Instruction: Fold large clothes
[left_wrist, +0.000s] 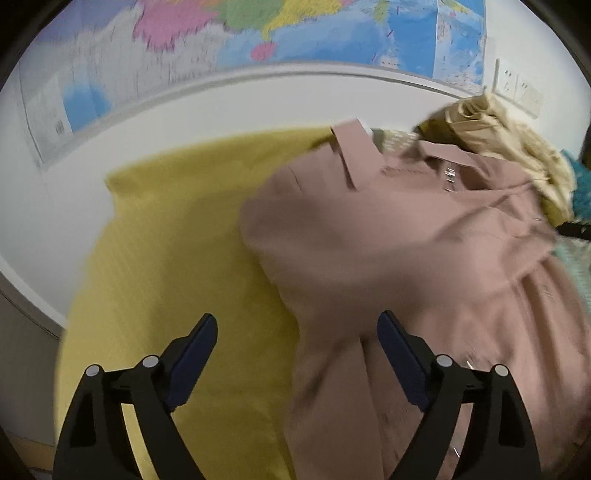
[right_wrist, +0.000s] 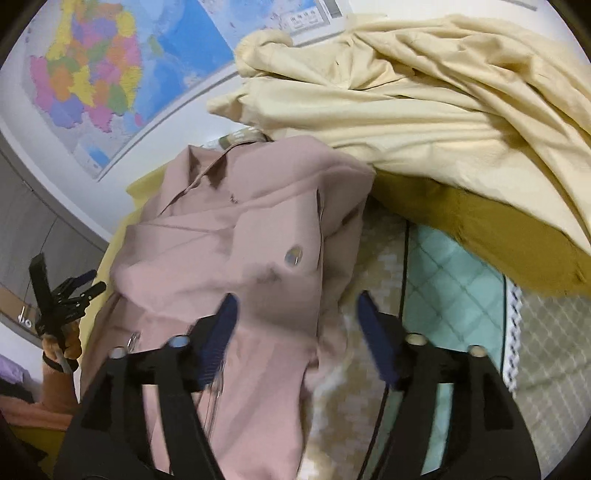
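Note:
A dusty-pink collared coat (left_wrist: 388, 251) lies rumpled on a yellow cloth (left_wrist: 177, 229), collar toward the wall. In the right wrist view the coat (right_wrist: 229, 251) shows a round button and a folded-over flap. My left gripper (left_wrist: 295, 325) is open and empty, above the coat's left edge. My right gripper (right_wrist: 297, 302) is open and empty, above the coat's right edge. The left gripper also shows at the left of the right wrist view (right_wrist: 70, 295), held in a hand.
A cream garment (right_wrist: 424, 92) is heaped over a mustard cushion (right_wrist: 480, 229) at the right. A mint quilted mat (right_wrist: 454, 288) and a patterned beige cover (right_wrist: 351, 387) lie under it. A map (left_wrist: 258, 33) hangs on the white wall behind.

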